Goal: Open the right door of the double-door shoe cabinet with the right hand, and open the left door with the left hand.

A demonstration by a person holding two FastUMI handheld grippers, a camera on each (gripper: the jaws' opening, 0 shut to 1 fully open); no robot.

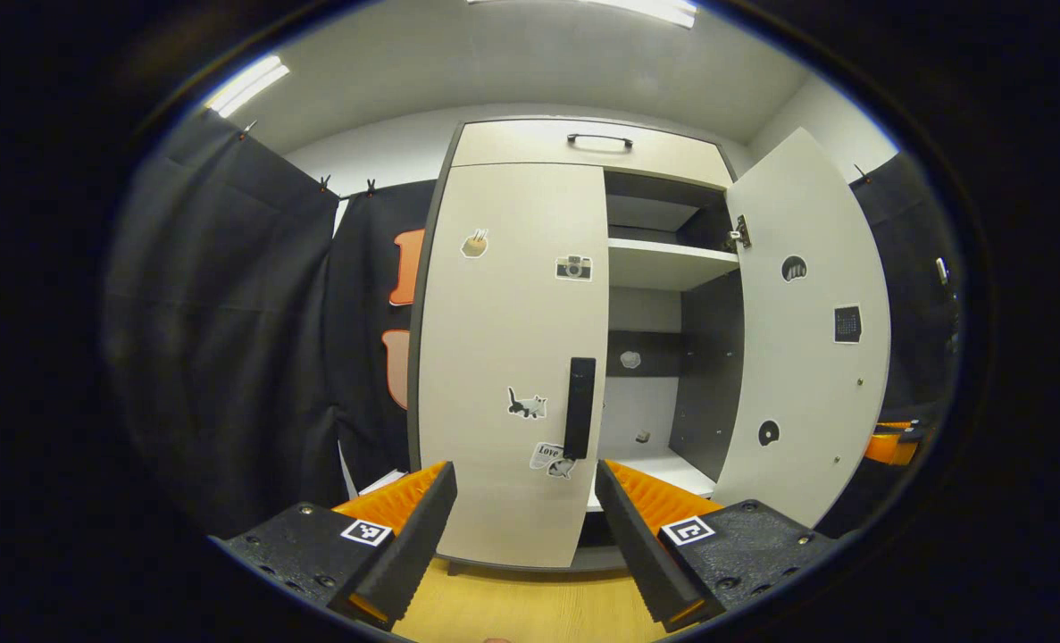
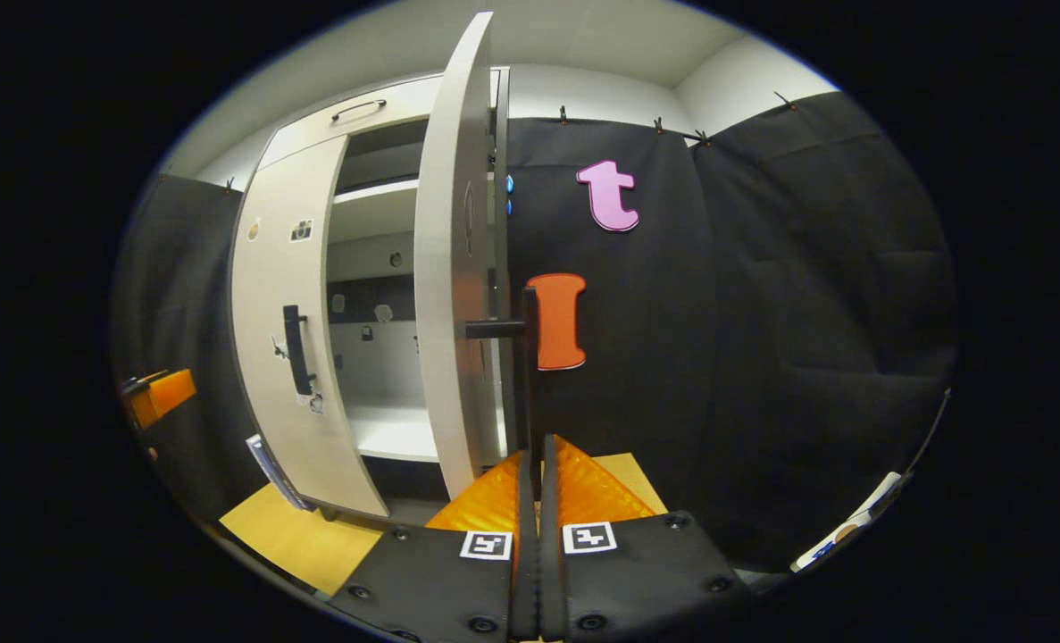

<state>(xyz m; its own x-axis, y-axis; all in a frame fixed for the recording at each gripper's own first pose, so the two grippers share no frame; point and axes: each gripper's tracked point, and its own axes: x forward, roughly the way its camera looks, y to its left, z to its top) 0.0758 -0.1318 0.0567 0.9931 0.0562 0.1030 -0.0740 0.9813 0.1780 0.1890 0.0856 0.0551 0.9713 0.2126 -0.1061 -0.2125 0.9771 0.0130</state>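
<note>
Already half the job looks done: the right door (image 1: 806,330) stands swung wide, while the left door (image 1: 512,357) sits flat and closed against the shoe cabinet (image 1: 583,143).

Starting at the left of the left gripper view, black cloth hangs in soft folds beside the cabinet. The left door is a smooth, pale, matt panel dotted with small stickers, and its handle (image 1: 580,407) is a slim black vertical bar near the inner edge. The left gripper (image 1: 526,500) is spread wide just short of that bar, gripping nothing; its fingers (image 1: 404,536) are orange ribbed wedges faced with dark grainy pads. Further right, the open half shows pale shelves (image 1: 672,263) against a dark back wall, then the inner face of the right door with a metal hinge at the top.

In the right gripper view the right door (image 2: 454,286) appears edge-on, a thin pale slab. Its handle (image 2: 522,375) is a black bar on a short post, and the right gripper (image 2: 537,482) is clenched tight around the bar's lower end, as far as the narrow slit between the fingers lets me judge.

What remains, I judge, is closing the left gripper on the left handle and pulling that door open.
</note>
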